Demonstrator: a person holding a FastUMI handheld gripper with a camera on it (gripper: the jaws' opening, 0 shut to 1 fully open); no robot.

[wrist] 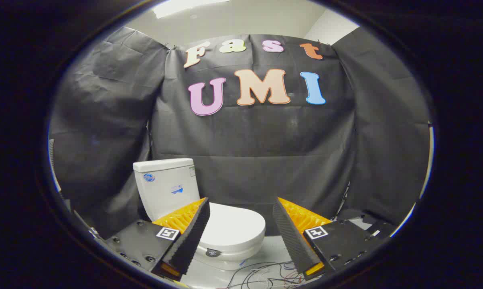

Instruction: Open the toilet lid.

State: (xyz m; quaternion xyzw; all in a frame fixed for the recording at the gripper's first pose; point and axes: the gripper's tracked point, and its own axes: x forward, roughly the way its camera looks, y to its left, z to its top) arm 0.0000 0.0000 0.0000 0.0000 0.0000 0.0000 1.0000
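A white toilet stands ahead of me, a little to the left, against the black cloth wall. Its lid (234,226) lies flat and closed over the bowl, and the tank (167,186) rises behind it. My gripper (240,237) is open, with a wide gap between the fingers and nothing in it. The left finger (189,237) overlaps the lid's near left side in the view; the right finger (291,237) stands to the right of the bowl. The lid's front edge shows between the fingers, some way beyond them.
Thin wires (261,273) lie tangled on the pale floor just in front of the toilet's base. Black cloth walls close the booth behind and on both sides. A dark round button (213,253) sits on the bowl's front.
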